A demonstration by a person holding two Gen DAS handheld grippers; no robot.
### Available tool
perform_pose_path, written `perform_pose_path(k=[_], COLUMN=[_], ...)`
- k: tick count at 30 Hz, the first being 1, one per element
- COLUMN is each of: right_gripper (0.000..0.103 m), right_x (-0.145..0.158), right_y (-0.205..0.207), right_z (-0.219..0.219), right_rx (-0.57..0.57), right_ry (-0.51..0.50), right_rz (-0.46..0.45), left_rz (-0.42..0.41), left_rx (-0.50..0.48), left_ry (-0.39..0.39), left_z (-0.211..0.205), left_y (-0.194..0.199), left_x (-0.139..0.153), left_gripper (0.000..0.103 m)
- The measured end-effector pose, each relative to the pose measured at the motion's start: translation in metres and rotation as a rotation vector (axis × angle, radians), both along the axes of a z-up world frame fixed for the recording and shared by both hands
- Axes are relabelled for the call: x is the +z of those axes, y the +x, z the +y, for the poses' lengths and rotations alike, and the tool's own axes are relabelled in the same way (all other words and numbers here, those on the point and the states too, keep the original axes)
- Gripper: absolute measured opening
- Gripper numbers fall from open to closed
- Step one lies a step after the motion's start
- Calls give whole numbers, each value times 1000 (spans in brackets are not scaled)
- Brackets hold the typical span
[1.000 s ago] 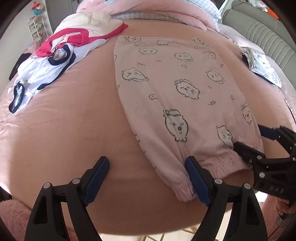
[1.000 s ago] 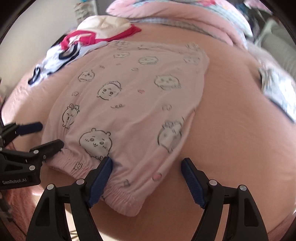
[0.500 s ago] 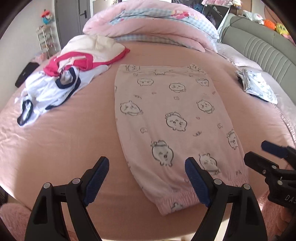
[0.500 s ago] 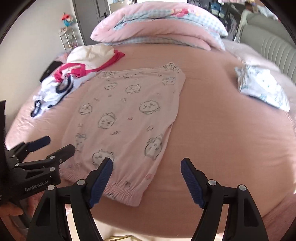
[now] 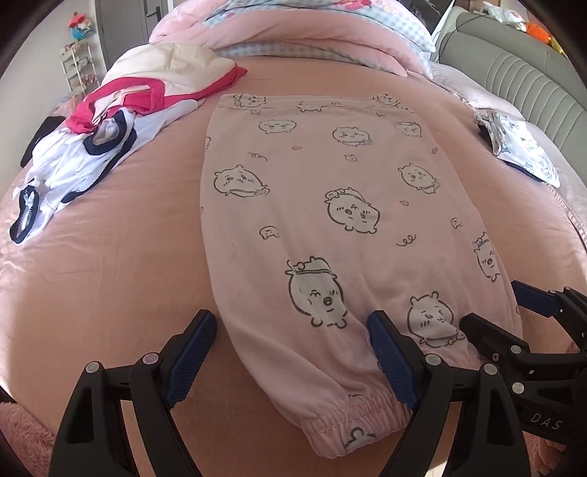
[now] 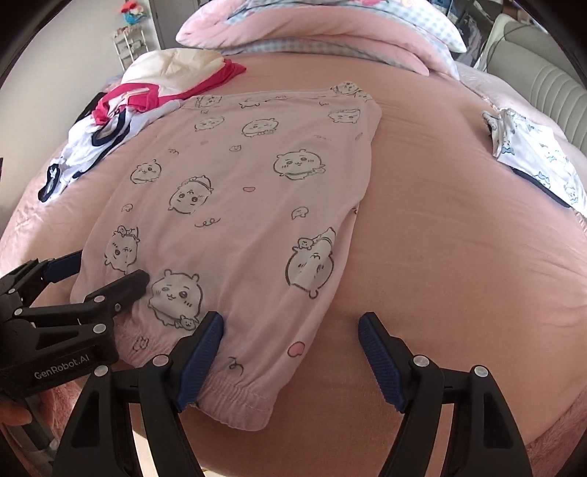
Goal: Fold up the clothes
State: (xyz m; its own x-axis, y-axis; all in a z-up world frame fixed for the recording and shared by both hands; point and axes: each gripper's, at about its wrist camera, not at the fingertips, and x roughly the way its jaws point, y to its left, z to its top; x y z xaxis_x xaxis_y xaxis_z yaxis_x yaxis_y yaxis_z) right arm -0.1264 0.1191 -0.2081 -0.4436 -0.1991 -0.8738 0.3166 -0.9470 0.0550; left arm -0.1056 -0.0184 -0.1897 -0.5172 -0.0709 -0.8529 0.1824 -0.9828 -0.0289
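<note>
Left wrist view: pink bed (image 5: 110, 257); pink printed trousers (image 5: 330, 205) lie flat, folded lengthwise, cuffs (image 5: 348, 414) nearest. Soft, light, limp; best pinched at cuff corners; left gripper (image 5: 290, 363) and right gripper (image 6: 290, 361) both gape wide, empty.

Pink bedsheet (image 5: 110, 275) fills most of the view. Rolled-up pink duvet (image 5: 293, 25) with blue checked lining is at 12 o'clock, and a grey padded headboard (image 5: 513, 73) around 2. There's a little white wire rack (image 5: 75, 62) at 10, with a colourful toy (image 5: 79, 27) just above it and a grey door (image 5: 121, 22) beside it.
</note>
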Motion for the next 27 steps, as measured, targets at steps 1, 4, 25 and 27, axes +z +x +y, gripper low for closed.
perform_pose_path(k=[1,4,25,27], right_gripper=[76,76,76,76], right_x=[-1,-2,15,2], right_y=[1,4,-1,0], right_z=[1,3,51,48], right_rx=[3,8,-101,-71], right_ry=[0,1,-36,9], right_rz=[-1,-4,-7,-21], left_rz=[-1,-11,64,15], left_rx=[-1,12,108,102], left_ry=[0,22,188,156], left_z=[0,-4,-44,-42], left_y=[0,4,36,33], left_x=[-1,-1,13,4], left_gripper=[85,86,85,85])
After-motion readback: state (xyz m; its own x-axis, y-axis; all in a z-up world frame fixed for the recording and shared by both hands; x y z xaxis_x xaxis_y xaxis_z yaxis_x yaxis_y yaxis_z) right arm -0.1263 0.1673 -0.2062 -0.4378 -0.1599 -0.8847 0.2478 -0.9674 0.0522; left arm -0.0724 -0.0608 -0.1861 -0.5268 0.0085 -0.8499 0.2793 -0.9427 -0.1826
